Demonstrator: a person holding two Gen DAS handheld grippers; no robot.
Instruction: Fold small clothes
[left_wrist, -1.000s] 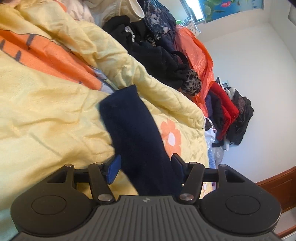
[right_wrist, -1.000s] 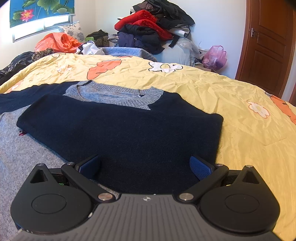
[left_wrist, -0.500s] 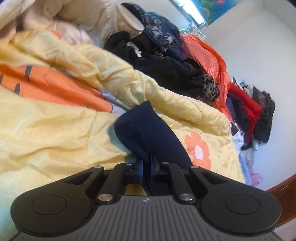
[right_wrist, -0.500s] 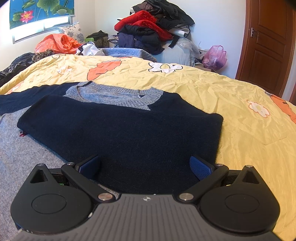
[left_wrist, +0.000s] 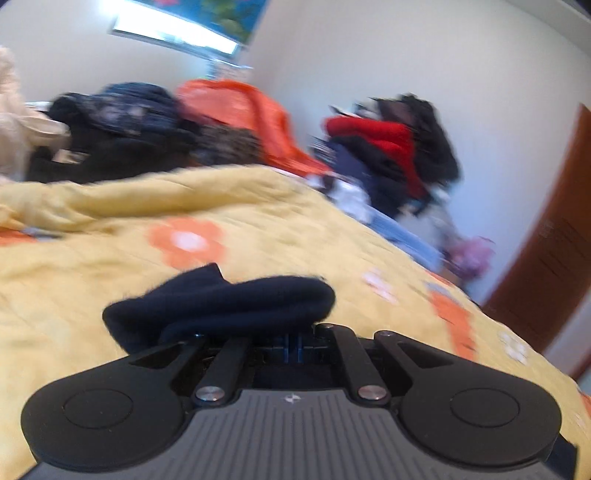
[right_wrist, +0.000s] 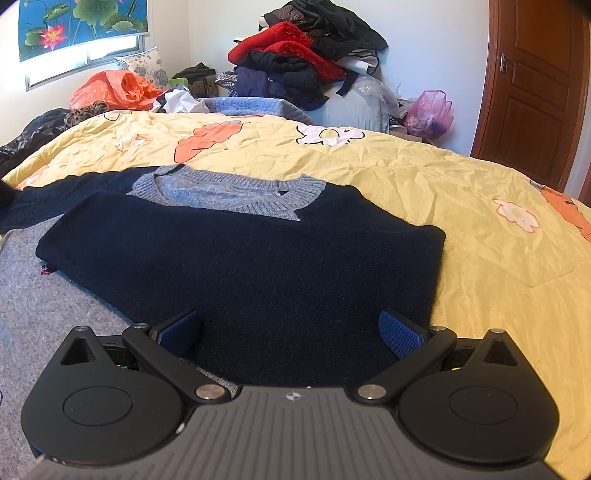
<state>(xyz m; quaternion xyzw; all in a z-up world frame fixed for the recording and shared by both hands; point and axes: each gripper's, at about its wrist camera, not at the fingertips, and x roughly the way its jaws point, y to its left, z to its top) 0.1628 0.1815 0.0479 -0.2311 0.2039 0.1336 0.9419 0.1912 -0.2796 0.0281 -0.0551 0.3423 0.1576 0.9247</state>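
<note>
Currently my left gripper (left_wrist: 293, 345) has its fingers pressed together on the navy sleeve (left_wrist: 221, 302), which bunches up in a thick roll just ahead of them, lifted off the yellow quilt (left_wrist: 92, 229); the left view is blurred, so I cannot make out finer detail of the grip. My right gripper (right_wrist: 291, 332) has its fingers spread wide, the blue pads on either side of the folded navy part of the sweater (right_wrist: 258, 266), and I cannot tell whether they touch the cloth. The sweater lies flat on the bed, its grey knitted collar (right_wrist: 229, 192) toward the far side and a grey panel (right_wrist: 40, 302) showing at the left. Beyond the bed I note a heap of clothes (right_wrist: 295, 62), an orange bag (right_wrist: 114, 90), a purple bag (right_wrist: 430, 112) and a wooden door (right_wrist: 535, 92).
</note>
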